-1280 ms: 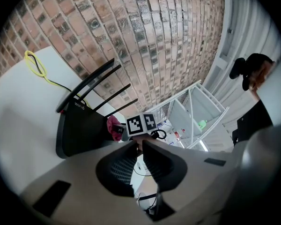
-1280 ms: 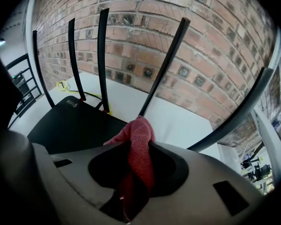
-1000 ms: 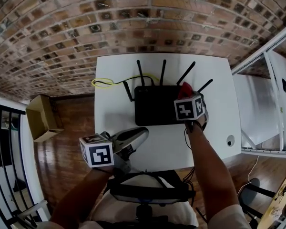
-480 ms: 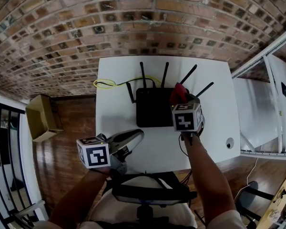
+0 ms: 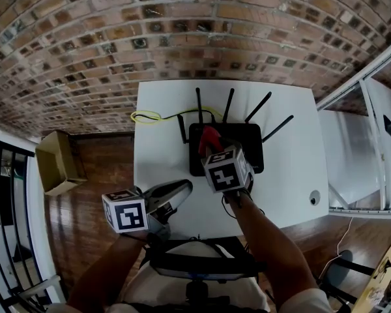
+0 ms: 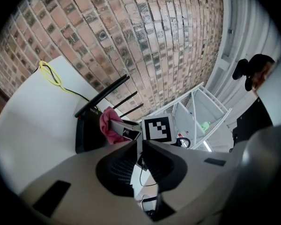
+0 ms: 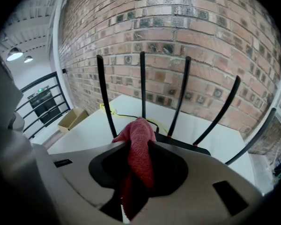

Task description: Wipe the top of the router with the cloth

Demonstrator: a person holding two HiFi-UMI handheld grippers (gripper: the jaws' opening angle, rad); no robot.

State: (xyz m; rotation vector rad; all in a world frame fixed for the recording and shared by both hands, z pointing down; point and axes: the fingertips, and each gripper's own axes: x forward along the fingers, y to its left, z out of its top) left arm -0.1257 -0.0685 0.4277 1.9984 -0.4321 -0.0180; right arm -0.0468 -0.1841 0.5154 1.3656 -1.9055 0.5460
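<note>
A black router (image 5: pixel 244 147) with several upright antennas lies at the back middle of the white table (image 5: pixel 293 109). My right gripper (image 5: pixel 212 146) is over the router's left part, shut on a red cloth (image 5: pixel 209 137) that bunches out past its tips onto the router's top. In the right gripper view the cloth (image 7: pixel 139 149) is pinched between the jaws, with the antennas (image 7: pixel 142 83) right behind it. My left gripper (image 5: pixel 180 190) hovers at the table's front left, shut and holding nothing. In the left gripper view the router (image 6: pixel 85 128) and cloth (image 6: pixel 107 124) lie ahead.
A yellow cable (image 5: pixel 147 116) loops from the router's back toward the table's left edge. A small round fitting (image 5: pixel 314 195) sits at the front right. A cardboard box (image 5: pixel 55 162) lies on the wood floor at left. A brick wall stands behind, white shelving to the right.
My right gripper has slid left across the router's top with the cloth, from the right end to the left part. The left gripper has stayed about where it was.
</note>
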